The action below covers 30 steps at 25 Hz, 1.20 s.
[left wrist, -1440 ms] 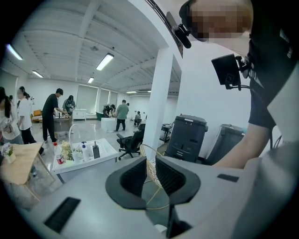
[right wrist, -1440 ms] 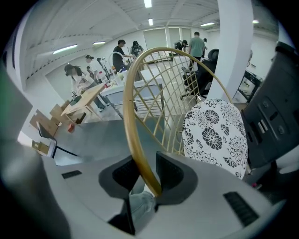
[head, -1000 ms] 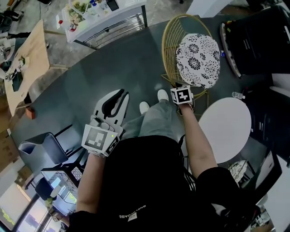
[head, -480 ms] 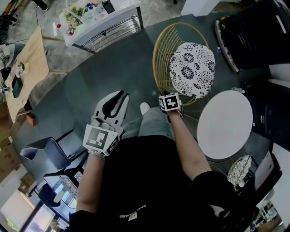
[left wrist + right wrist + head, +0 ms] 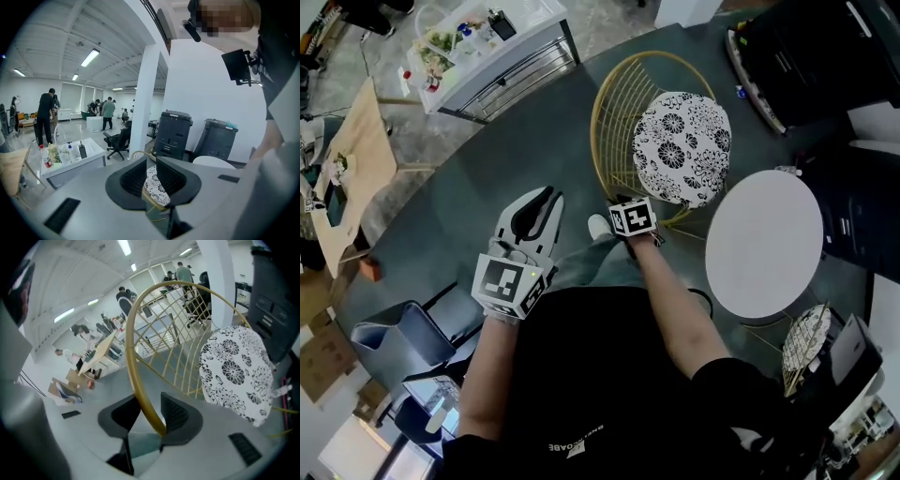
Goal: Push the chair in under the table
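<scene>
— Chair (image 5: 670,141)?
— Head view: just beside the round white table (image 5: 764,248), up-left of it, not under it.
— Left gripper view?
— Left gripper (image 5: 151,180): narrow gap, nothing between the jaws.
— Right gripper view?
— Right gripper (image 5: 150,416): clamped on the chair's gold rim (image 5: 140,380).

small shirt print (image 5: 572,448), too blurred to read

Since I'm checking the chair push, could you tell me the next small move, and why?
Probably push the chair toward the round table: the right claw holds the gold rim, and the cushioned seat stands beside the table, not under it.
</scene>
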### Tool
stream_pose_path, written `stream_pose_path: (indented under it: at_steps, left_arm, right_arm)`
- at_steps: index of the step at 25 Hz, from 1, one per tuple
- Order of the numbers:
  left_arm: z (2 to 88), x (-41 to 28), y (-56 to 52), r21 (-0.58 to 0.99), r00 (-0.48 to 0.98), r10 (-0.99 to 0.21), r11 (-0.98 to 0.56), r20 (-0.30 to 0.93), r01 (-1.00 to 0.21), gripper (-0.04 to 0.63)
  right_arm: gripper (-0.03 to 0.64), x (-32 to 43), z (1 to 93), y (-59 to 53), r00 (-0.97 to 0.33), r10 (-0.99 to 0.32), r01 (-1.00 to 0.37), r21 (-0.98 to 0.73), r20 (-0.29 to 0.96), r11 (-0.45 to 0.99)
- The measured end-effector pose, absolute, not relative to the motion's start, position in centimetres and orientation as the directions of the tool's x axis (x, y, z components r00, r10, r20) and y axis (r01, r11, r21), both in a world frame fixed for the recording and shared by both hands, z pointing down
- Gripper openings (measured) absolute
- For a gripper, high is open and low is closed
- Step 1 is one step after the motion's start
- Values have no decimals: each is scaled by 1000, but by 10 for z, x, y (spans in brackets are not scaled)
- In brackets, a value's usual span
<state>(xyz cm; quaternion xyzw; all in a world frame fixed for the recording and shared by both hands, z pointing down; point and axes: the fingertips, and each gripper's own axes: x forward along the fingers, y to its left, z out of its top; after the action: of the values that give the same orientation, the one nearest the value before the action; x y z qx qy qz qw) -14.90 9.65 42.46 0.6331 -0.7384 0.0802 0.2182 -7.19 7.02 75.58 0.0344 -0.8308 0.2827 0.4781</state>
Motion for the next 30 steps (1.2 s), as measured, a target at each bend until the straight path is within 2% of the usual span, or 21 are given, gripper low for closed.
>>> stream_pose_path:
  at_steps: [3, 5, 9, 14, 20, 23, 30]
  left_arm:
    - [429, -140, 90, 160, -83, -891, 171, 446, -972, 46]
    - [437, -136, 85, 159, -76, -881, 168, 468, -973, 54]
    - [456, -139, 68, 184, -83, -857, 202, 509, -962, 74]
    - [478, -147, 40, 194, -121, -821, 271, 558, -943, 104]
    - [509, -164, 16, 146, -146, -763, 301, 629, -942, 175]
    - [539, -182, 7, 114, -150, -726, 301, 671, -947, 250]
    - [606, -230, -31, 136, -125, -667, 325, 734, -936, 258]
  right_arm:
    - [186, -63, 744, 66, -622, 237, -342, -531, 747, 775]
    - [202, -52, 729, 58, -659, 225, -329, -545, 718, 771]
    - [203, -16, 679, 21, -733, 152, -309, -524, 663, 793]
    - [202, 48, 614, -38, -785, 27, -364, -496, 619, 788]
    - [202, 100, 547, -70, -821, -66, -404, -495, 567, 769]
    - [202, 116, 525, -72, -826, -112, -429, -486, 553, 761]
    - [202, 145, 520, -66, -781, -207, -532, -453, 589, 716]
